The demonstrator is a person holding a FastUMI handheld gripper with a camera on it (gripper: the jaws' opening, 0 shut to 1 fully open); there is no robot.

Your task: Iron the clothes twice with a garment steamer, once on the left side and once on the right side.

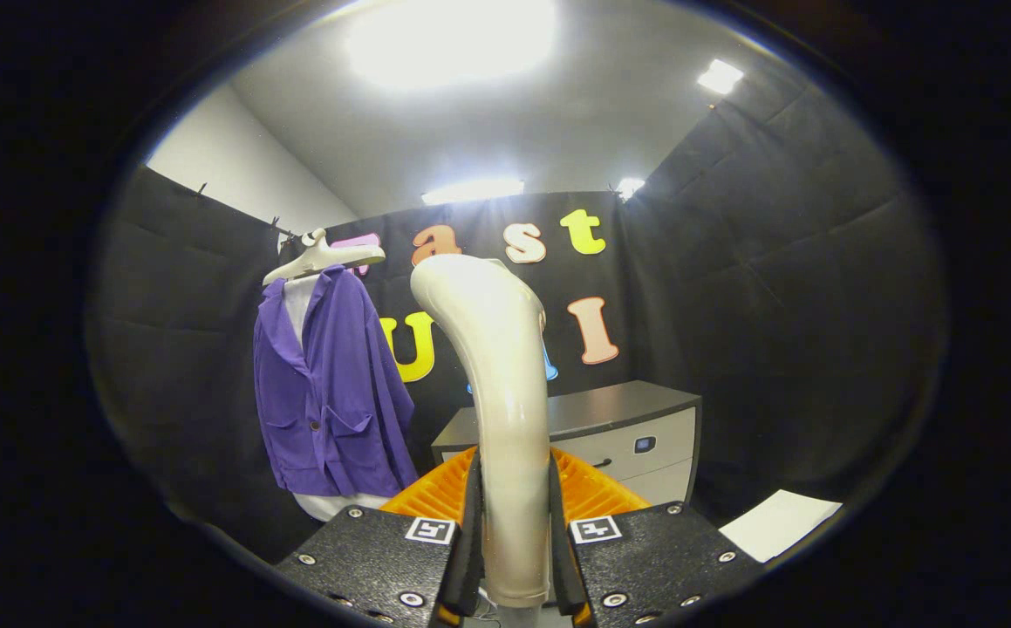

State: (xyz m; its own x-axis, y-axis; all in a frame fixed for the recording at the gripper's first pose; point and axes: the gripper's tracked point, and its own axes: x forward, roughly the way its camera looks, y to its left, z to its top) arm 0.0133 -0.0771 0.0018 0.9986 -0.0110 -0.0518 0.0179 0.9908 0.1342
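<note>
Here we see the garment steamer [501, 392], a glossy cream wand, standing upright between the fingers, its handle clamped on both sides by the black pads [473, 523] and its curved head rising well above them. The gripper [512, 541] is thus closed on the steamer's handle. Orange finger backing shows on either side of the wand, just ahead of the gripper's black body. Beyond the fingers and off to their left we find the purple jacket [326, 392] hanging on a white hanger [324, 255], over a white garment, well apart from the steamer head. Beyond the fingers to the right stands a grey drawer cabinet [636, 432], and nearer on that side lies a white sheet [780, 522].
</note>
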